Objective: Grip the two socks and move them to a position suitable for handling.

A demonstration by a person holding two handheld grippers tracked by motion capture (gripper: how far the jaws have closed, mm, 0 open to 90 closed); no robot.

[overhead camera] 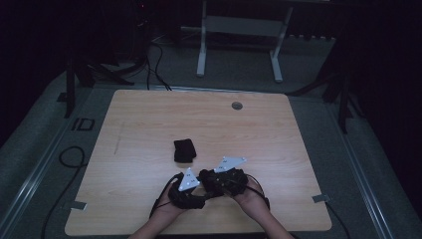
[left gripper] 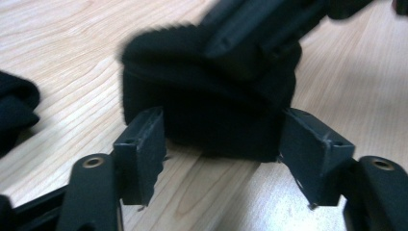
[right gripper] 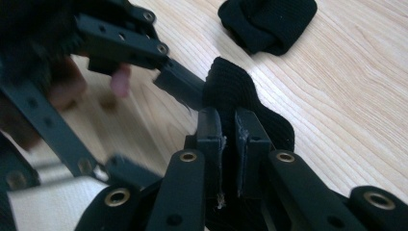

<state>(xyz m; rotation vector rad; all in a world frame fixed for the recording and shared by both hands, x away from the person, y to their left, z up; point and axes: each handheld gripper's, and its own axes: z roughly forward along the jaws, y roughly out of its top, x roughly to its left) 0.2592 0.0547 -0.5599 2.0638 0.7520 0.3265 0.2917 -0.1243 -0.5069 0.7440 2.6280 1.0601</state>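
Note:
A folded black knit cloth [overhead camera: 184, 150] lies on the wooden table [overhead camera: 149, 124], also seen as a bundle [right gripper: 267, 21] and at the edge [left gripper: 14, 110]. A second black knit piece [left gripper: 207, 120] sits at the table's front middle between both grippers. My right gripper [right gripper: 229, 120] is shut on this piece's edge [right gripper: 231, 86], its jaws nearly together. My left gripper [left gripper: 223, 130] is open, its two jaws standing wide on either side of the piece and close to its sides. In the high view the left gripper [overhead camera: 191, 191] and right gripper [overhead camera: 224, 181] meet tip to tip.
A round grommet hole [overhead camera: 237, 105] sits near the table's far edge. A white frame stand [overhead camera: 239, 40] is on the floor behind the table, and cables [overhead camera: 69, 159] lie on the floor at the left. Bare tabletop lies to both sides.

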